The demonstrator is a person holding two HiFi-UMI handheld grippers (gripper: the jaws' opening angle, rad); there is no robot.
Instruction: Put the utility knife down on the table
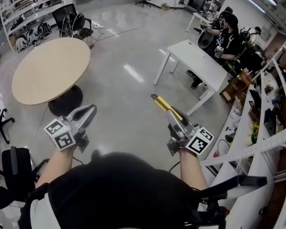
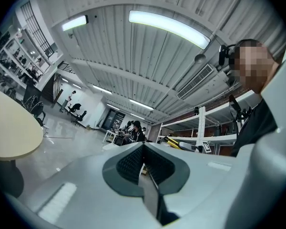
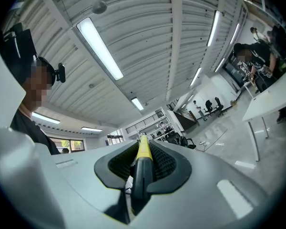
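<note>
Cannot see the rear of the utility knife [image 1: 161, 102]: buried between the pads of the right gripper [image 1: 171, 114] in the head view, and out of sight below them in the right gripper view. Cannot follow either forearm past the dark-clad body [image 1: 119, 190] filling the bottom of the head view. Cannot see most of the base of the round table [image 1: 50, 68], tucked under its own top; in the left gripper view, cut off by the left edge. Cannot make out what the people [image 1: 226, 35] beyond the white table [image 1: 195, 63] are handling: too small. Cannot see where the shelving [image 1: 271, 142] ends, cut by the right edge.
</note>
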